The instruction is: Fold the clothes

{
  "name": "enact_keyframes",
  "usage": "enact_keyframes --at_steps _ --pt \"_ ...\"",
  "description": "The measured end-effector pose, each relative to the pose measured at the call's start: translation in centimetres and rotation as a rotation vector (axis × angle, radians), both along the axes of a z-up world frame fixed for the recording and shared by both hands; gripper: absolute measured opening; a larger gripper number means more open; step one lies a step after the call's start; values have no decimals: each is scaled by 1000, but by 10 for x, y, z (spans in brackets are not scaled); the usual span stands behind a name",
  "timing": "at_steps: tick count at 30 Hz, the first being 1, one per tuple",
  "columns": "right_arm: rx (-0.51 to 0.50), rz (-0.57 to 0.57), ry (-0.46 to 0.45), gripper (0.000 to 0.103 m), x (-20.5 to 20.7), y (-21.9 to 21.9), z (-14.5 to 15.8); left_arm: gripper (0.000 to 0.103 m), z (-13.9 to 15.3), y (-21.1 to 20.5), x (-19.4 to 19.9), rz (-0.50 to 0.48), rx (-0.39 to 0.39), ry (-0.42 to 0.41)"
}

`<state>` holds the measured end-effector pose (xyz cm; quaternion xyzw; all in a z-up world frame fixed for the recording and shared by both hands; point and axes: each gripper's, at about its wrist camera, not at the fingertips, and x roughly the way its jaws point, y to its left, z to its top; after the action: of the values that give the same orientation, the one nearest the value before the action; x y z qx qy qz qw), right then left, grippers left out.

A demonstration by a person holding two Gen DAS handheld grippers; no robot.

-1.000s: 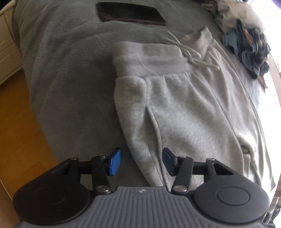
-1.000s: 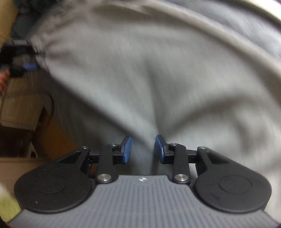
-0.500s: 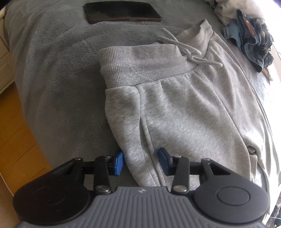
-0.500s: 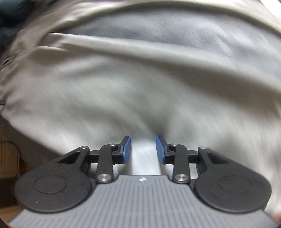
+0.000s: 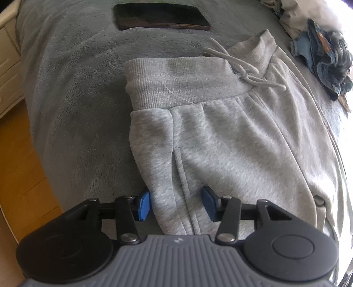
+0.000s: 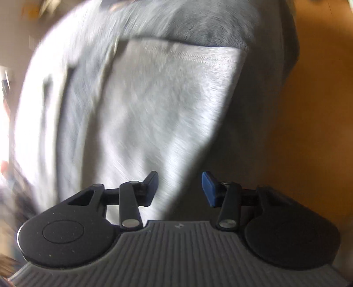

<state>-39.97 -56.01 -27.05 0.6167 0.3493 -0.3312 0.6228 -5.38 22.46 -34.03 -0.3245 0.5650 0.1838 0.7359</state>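
In the left wrist view, the left gripper (image 5: 175,204) points steeply down at the near edge of a pair of light grey sweatpants (image 5: 220,141). Its jaws are opening, and the folded side edge of the sweatpants runs between the two blue pads; the left pad (image 5: 143,206) sits right at the cloth edge, while the right pad (image 5: 209,203) lies over the fabric, and neither is clearly squeezing it. The sweatpants lie flat on a bed covered by a grey fleece blanket (image 5: 77,99). A vertical seam or pocket slit runs up from the gripper. Farther up, the ribbed waistband (image 5: 176,79) lies across the garment, with a pale drawstring (image 5: 242,66) knotted and trailing toward the right. Beyond the waistband, a dark flat rectangular object (image 5: 158,19) rests on the blanket. At the far right, a heap of blue and pale clothes (image 5: 324,59) sits on the bed. Wooden floor (image 5: 19,165) and a cream cabinet (image 5: 8,66) show at the left.

The right wrist view is blurred. The right gripper (image 6: 179,188) also has its jaws opening, spread with nothing pinched between them; pale grey cloth (image 6: 143,110) lies beneath and beyond its left finger, on the grey blanket, with a hemmed edge at its far side. Wooden floor shows at the right.
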Motion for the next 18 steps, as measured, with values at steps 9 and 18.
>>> enact_keyframes --at_steps 9,18 --pt "116 -184 -71 47 -9 -11 -37 46 3 0 -28 38 5 -13" --pt "120 -259 -100 47 -21 -10 -48 40 6 -4 -57 35 24 -33"
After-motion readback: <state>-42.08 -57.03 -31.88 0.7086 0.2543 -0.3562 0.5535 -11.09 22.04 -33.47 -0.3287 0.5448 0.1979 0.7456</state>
